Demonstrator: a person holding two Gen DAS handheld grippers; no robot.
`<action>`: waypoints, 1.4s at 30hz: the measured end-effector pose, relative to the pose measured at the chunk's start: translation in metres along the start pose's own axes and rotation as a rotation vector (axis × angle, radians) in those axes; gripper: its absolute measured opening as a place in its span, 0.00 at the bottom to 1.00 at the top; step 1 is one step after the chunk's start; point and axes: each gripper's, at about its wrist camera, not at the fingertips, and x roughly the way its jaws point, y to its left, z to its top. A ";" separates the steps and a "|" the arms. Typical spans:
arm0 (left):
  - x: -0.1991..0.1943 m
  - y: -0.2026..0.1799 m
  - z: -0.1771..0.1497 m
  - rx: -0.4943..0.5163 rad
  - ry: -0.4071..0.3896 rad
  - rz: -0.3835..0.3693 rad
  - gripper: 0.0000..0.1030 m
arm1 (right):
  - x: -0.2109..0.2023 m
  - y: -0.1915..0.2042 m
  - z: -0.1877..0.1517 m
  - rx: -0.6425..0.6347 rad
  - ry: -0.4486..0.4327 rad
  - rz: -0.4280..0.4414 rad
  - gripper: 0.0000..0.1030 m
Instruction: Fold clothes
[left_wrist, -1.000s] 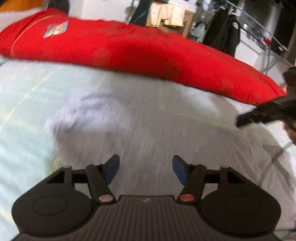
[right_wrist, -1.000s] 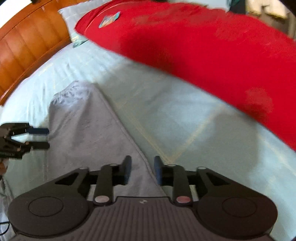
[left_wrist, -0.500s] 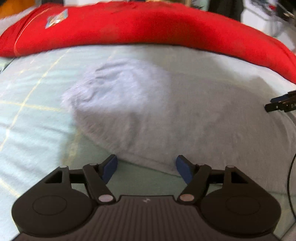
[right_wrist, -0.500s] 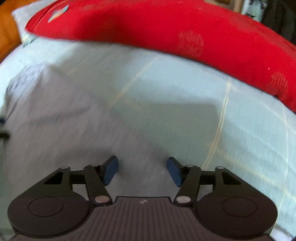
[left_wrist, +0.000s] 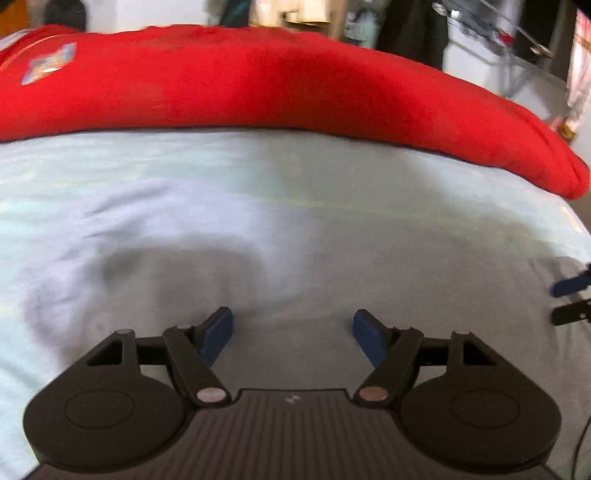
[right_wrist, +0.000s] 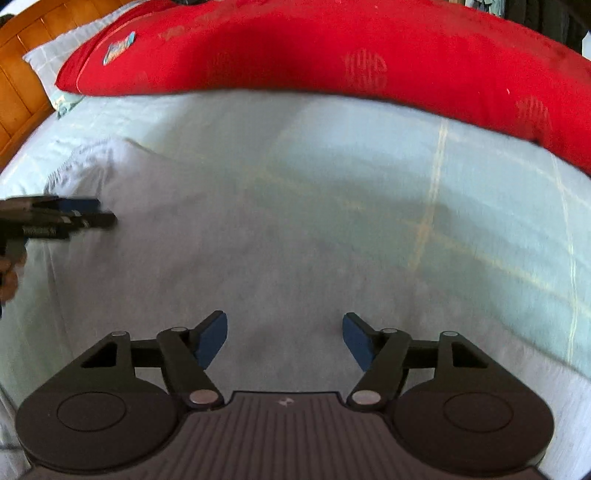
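Observation:
A grey garment (left_wrist: 229, 266) lies spread flat on the pale green bed sheet (left_wrist: 369, 173); it fills the near part of both wrist views (right_wrist: 207, 251). My left gripper (left_wrist: 292, 334) hovers over the cloth, open, with nothing between its blue pads. My right gripper (right_wrist: 284, 334) is open too, above the garment's right part near its slanting edge. Each gripper shows in the other's view: the right one at the far right edge (left_wrist: 570, 301), the left one at the far left edge (right_wrist: 74, 216) with a hand behind it.
A long red pillow (right_wrist: 332, 51) lies across the far side of the bed. A wooden headboard (right_wrist: 22, 74) stands at the upper left. Hanging clothes and a drying rack (left_wrist: 509, 40) are beyond the bed. The bare sheet (right_wrist: 480, 221) lies to the right.
The right gripper went from nearly shut to wide open. Both grippers have shifted over the grey garment, which now lies flatter and wider beneath them.

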 end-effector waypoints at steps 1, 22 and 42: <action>-0.004 0.010 -0.001 -0.009 0.009 0.044 0.71 | -0.002 -0.003 -0.003 -0.004 -0.006 -0.008 0.71; -0.022 -0.026 -0.017 0.020 0.071 0.117 0.74 | -0.018 -0.101 -0.015 0.254 -0.160 -0.241 0.82; -0.063 -0.098 -0.039 0.083 0.069 0.015 0.74 | -0.085 -0.154 -0.081 0.554 -0.193 -0.295 0.84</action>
